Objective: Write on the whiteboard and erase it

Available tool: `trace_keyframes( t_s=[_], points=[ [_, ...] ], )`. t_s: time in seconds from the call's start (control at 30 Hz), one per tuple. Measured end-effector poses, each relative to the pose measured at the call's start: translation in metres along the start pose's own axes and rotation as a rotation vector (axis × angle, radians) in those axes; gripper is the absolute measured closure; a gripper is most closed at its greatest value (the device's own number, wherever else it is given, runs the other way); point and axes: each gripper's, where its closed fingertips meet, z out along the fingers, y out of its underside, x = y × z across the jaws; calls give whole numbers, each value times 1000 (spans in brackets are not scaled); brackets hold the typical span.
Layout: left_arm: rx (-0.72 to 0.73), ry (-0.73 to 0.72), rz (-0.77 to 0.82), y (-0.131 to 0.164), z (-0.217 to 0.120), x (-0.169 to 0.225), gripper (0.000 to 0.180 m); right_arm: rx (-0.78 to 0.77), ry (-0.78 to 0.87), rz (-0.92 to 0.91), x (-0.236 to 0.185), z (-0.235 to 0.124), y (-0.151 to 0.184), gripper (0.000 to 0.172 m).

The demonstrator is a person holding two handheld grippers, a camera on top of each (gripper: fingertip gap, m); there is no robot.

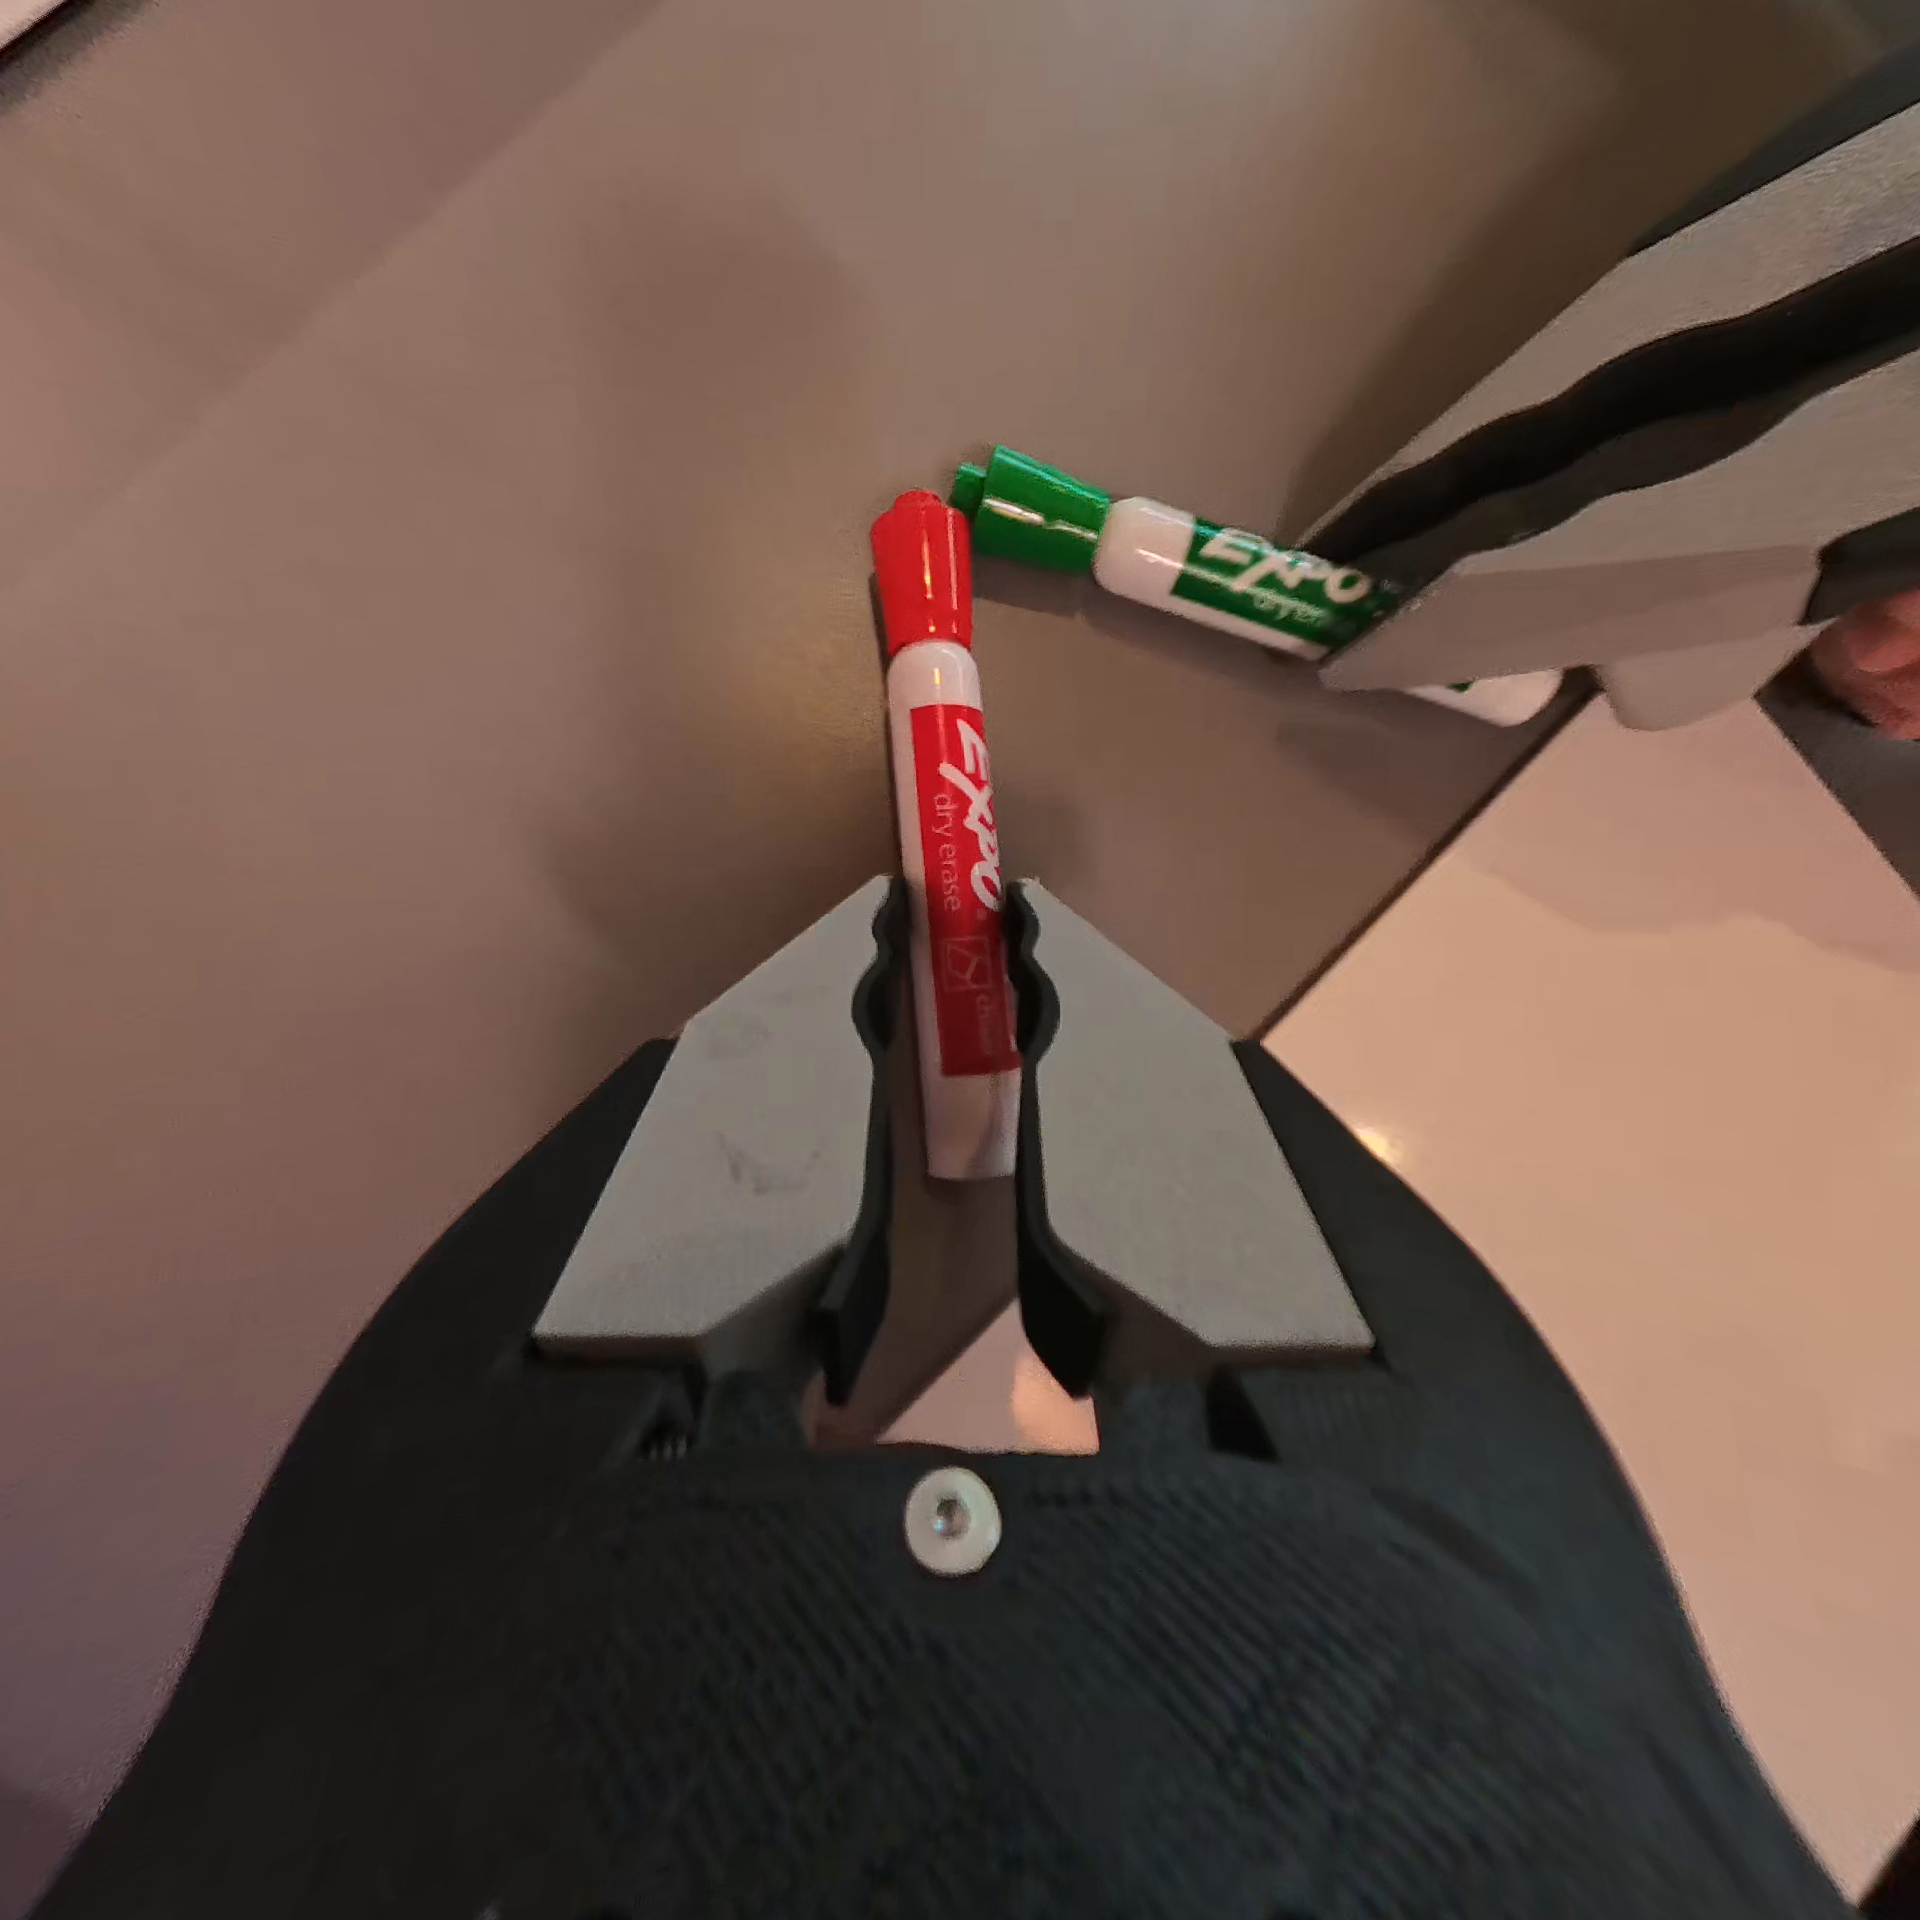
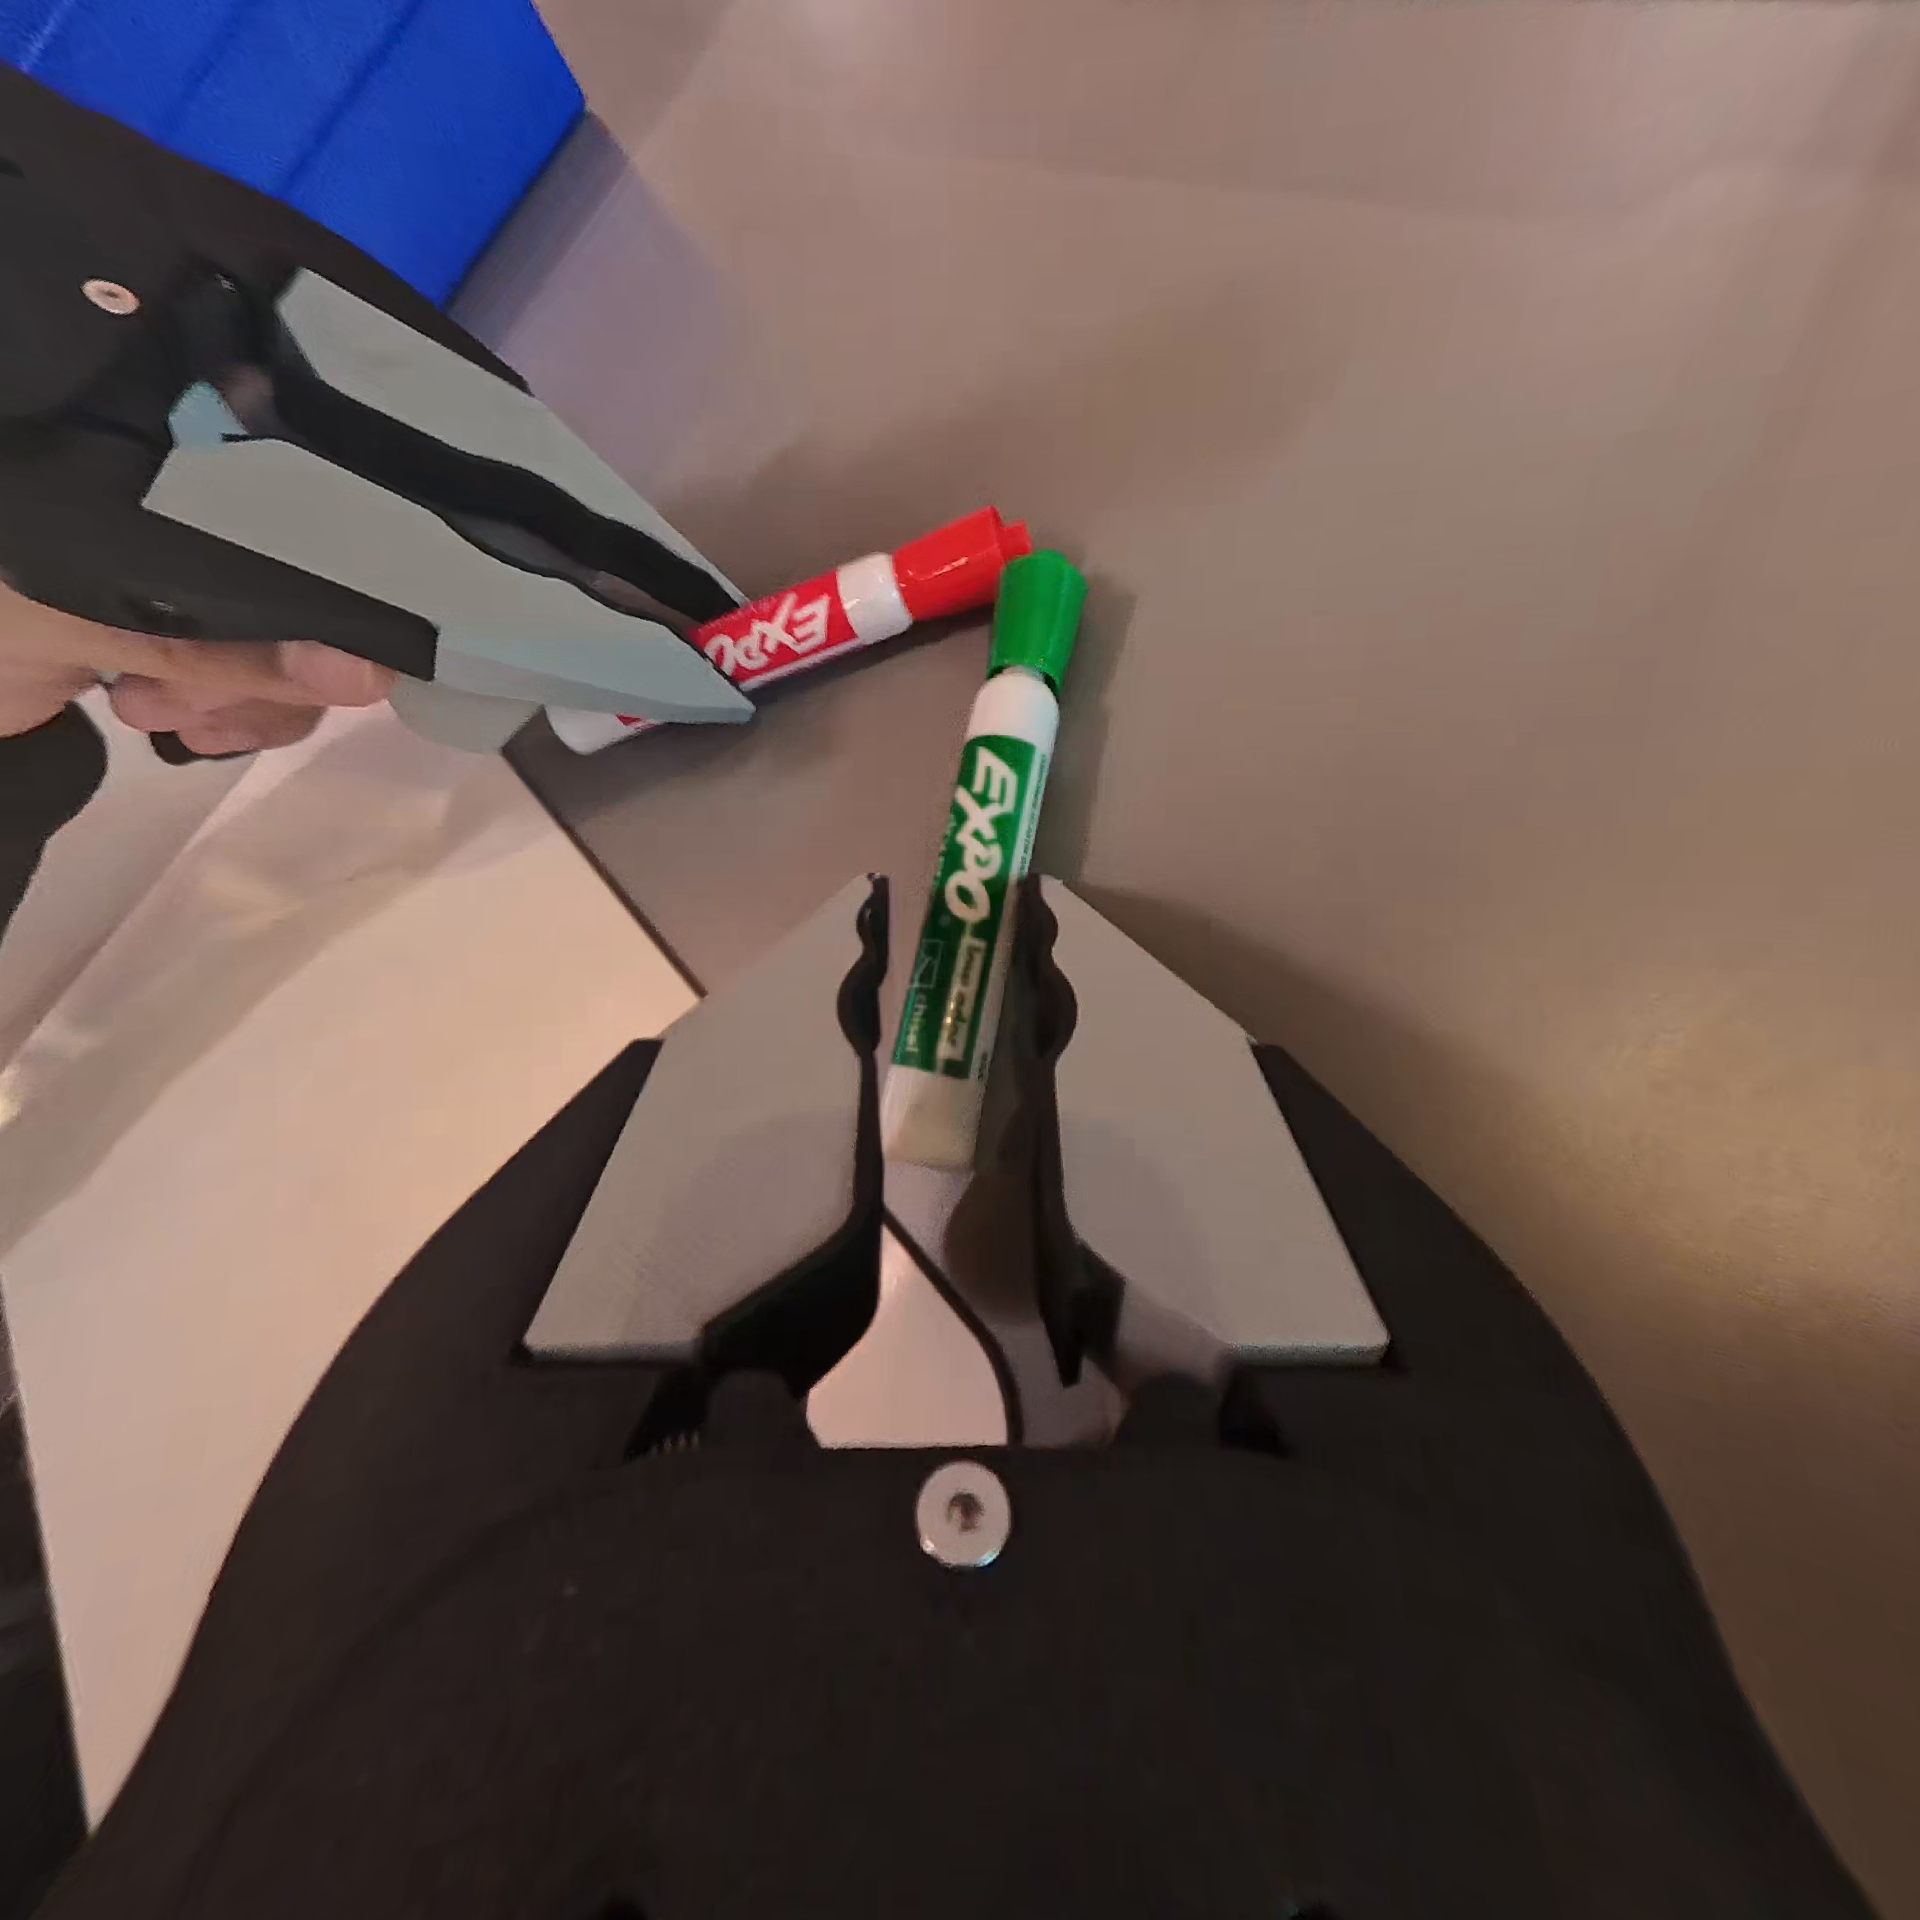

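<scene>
While both markers lie capped on the grey whiteboard (image 1: pixel 520 520), the left claw (image 1: pixel 958 904) is clamped on the red marker (image 1: pixel 951 831), pads pressing its barrel. Right claw (image 2: pixel 956 904) sits narrow around the green marker (image 2: pixel 997 831): right pad touching, left pad showing a gap. Cap ends nearly meet.

Dim warm light, fisheye edges

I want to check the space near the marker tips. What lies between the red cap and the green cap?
Nothing: in both wrist views the red cap and the green cap nearly meet, only a sliver of bare grey surface at most between them.
</scene>
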Motion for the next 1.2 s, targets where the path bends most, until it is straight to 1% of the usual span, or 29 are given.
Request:
trace_keyframes(
  t_s=[0.1, 0.2, 0.27, 0.37, 0.4, 0.43, 0.5, 0.6, 0.7, 0.8, 0.97, 1.07, 1.13, 1.2],
  points=[
    [11, 70, -16, 2, -1, 12, 162, 16, -59, 11, -11, 1, -3, 146],
    [7, 56, 10, 5, -3, 9, 162, 31, -100, -10, -20, 2, -6, 143],
    [5, 59, 34, 6, -4, 11, 160, 38, -98, -45, -22, 3, -7, 139],
    [-1, 83, 28, 6, -3, 17, 158, 45, -104, -93, -28, 5, -9, 135],
    [1, 82, 31, 5, -2, 18, 158, 47, -100, -110, -29, 4, -9, 134],
    [5, 76, 32, 4, -1, 18, 158, 49, -84, -126, -28, 3, -10, 138],
    [14, 64, 27, 2, 0, 18, 159, 74, -58, -132, -23, -1, -14, 138],
    [10, 57, 38, 3, -1, 21, 159, 89, -65, -97, -18, -6, -15, 138],
    [21, 35, 66, 6, -9, 21, 160, 74, -58, -54, -9, -6, -11, 137],
    [53, 29, 59, 7, -18, 20, 160, 77, -70, -27, -8, -6, -10, 136],
    [128, 43, 46, 12, -37, 27, 158, 92, -45, -42, -5, -13, -11, 136],
    [158, 40, 76, 23, -49, 35, 160, 117, -36, -38, 0, -19, -13, 136],
    [158, 26, 82, 32, -55, 37, 153, 114, -38, -22, 3, -18, -12, 134],
    [165, 29, 82, 39, -62, 41, 151, 105, -45, -9, 4, -17, -10, 134]
  ],
)
